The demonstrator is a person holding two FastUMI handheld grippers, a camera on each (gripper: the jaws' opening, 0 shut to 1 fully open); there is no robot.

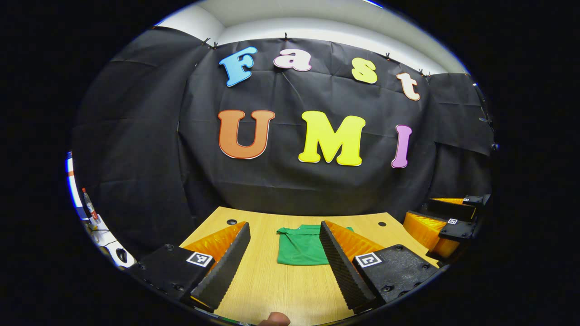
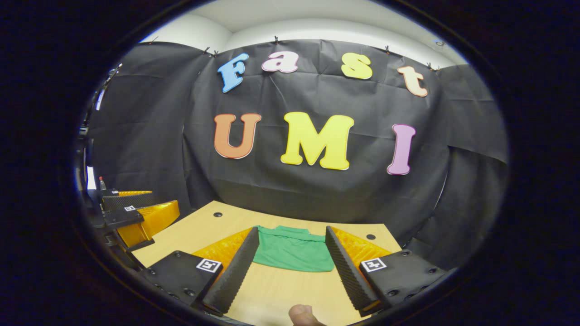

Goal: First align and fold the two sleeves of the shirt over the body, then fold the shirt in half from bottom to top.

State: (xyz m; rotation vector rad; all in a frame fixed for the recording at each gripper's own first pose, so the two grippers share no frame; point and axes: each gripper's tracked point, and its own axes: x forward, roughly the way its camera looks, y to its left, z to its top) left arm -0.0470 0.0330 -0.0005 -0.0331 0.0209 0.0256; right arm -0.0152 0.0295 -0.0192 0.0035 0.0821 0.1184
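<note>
On the table [image 2: 272, 294] ahead, shirt [image 2: 294, 254] looks compactly folded already, task seemingly done; my left gripper [image 1: 284, 260] and right gripper [image 2: 292, 267] both spread wide, holding nothing

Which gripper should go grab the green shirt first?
Probably the right gripper: the green shirt sits centred between its open fingers. In the left gripper view, the shirt lies off toward one finger of the left gripper. Both hover open above the table, so it's close.
</note>
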